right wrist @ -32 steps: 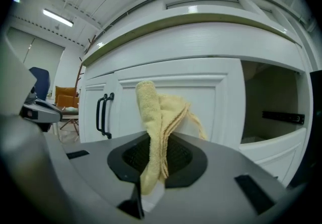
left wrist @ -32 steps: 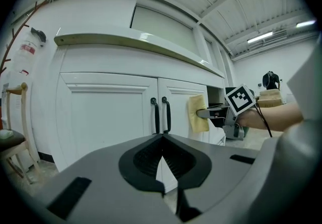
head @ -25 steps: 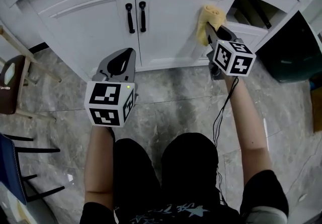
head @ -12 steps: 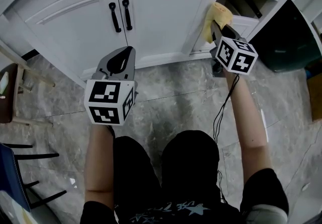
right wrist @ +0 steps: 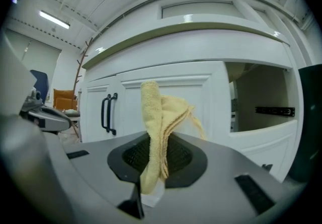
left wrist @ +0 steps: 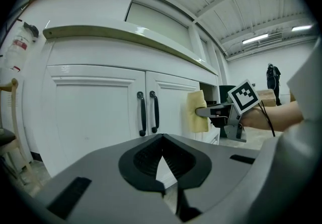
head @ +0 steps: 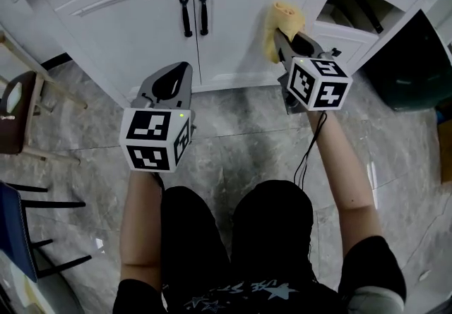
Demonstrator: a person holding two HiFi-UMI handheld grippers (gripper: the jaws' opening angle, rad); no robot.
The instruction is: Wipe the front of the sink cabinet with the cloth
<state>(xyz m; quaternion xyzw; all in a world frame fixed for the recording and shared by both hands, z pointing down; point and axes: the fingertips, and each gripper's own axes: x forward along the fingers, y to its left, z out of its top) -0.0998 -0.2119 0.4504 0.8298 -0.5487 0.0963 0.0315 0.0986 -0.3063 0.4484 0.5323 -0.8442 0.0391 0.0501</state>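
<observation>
The white sink cabinet (head: 134, 23) has two doors with black handles (head: 194, 13). My right gripper (head: 281, 43) is shut on a folded yellow cloth (head: 280, 23), which presses against the right door (head: 254, 30) near its right edge. In the right gripper view the cloth (right wrist: 157, 132) stands up between the jaws in front of that door (right wrist: 201, 107). My left gripper (head: 168, 87) hangs shut and empty over the floor, short of the left door. From the left gripper view the cloth (left wrist: 197, 112) and the right gripper (left wrist: 201, 112) show to the right of the handles (left wrist: 148, 112).
Right of the doors is an open compartment (head: 357, 16) with a white panel below. A dark bin (head: 409, 73) stands at far right. A wooden stool (head: 18, 115) and a chair frame (head: 28, 235) are at left. The floor (head: 233, 143) is grey marble tile.
The right gripper carried the cloth from the door's right edge up and right to the open compartment's edge, then back left onto the door. The left gripper held still.
</observation>
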